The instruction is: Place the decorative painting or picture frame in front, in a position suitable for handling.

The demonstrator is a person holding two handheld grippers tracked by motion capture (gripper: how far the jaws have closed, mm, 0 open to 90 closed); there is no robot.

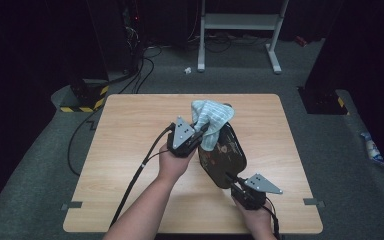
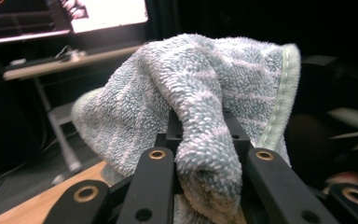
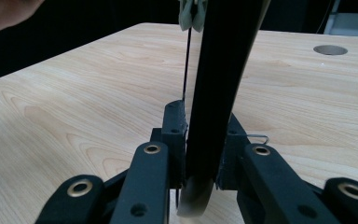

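A dark oval tray (image 1: 224, 155) with a printed pattern is held tilted up over the wooden table (image 1: 130, 125). My right gripper (image 1: 231, 181) is shut on its near rim. In the right gripper view the tray (image 3: 219, 70) rises edge-on between the pads of that gripper (image 3: 204, 135). A pale blue-green terry towel (image 1: 211, 116) drapes over the tray's far end. My left gripper (image 1: 203, 131) is shut on a fold of it. The left gripper view shows the towel (image 2: 200, 93) bunched between the jaws of the gripper (image 2: 204, 140), and the tray (image 2: 326, 140) is a dark blur at the right.
A corner of the towel (image 3: 191, 14) hangs at the top of the right gripper view. A round hole (image 3: 330, 49) sits in the tabletop. On the floor behind the table are a grey metal stand (image 1: 240, 22), cables and a yellow-black striped base (image 1: 87, 97).
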